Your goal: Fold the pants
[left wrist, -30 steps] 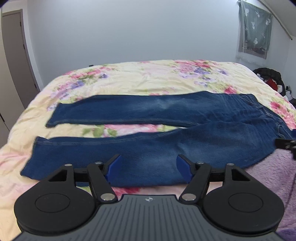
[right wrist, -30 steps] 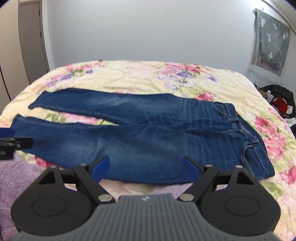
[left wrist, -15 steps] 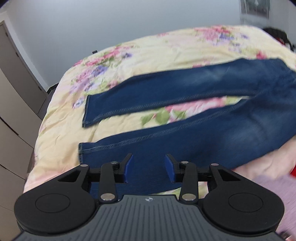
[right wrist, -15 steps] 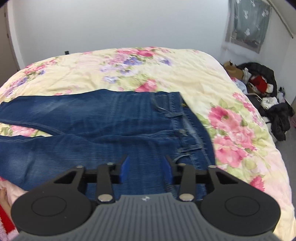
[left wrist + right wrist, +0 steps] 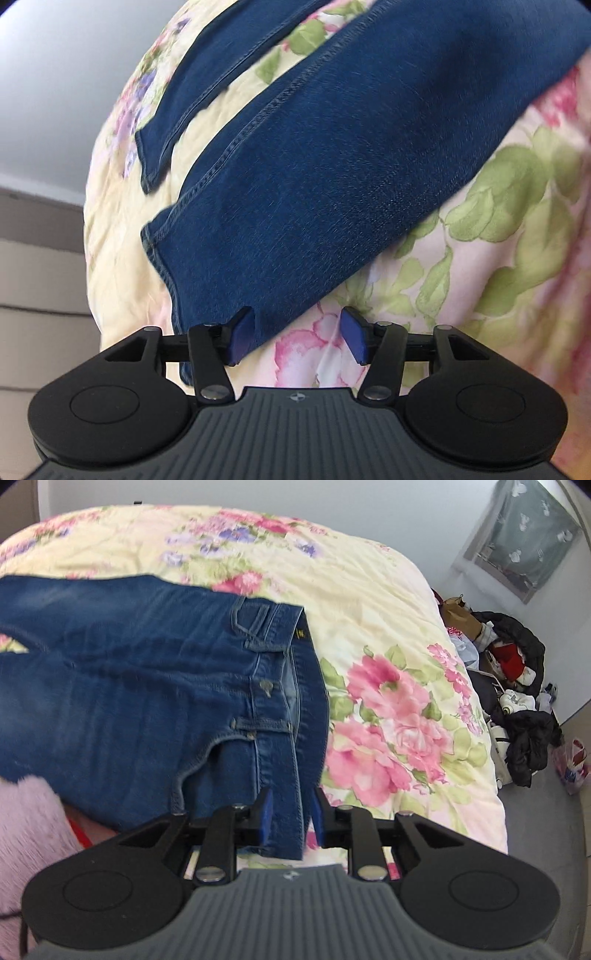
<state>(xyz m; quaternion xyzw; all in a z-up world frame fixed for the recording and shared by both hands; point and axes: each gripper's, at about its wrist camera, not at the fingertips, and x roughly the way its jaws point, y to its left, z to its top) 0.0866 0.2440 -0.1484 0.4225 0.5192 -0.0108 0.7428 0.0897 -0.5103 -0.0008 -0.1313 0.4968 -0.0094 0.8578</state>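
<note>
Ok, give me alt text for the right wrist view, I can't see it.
The right claw is closing around the waistband corner of blue jeans spread on a floral bedspread, denim between its blue pads. Clothes are piled on the floor at right.

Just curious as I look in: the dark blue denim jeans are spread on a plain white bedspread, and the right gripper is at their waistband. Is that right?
Not quite. The bedspread is not plain white: it is pale yellow with pink and purple flowers, as the right wrist view shows. The rest holds: the dark blue denim jeans lie spread on it, and the right gripper is closing around their waistband corner.
</note>
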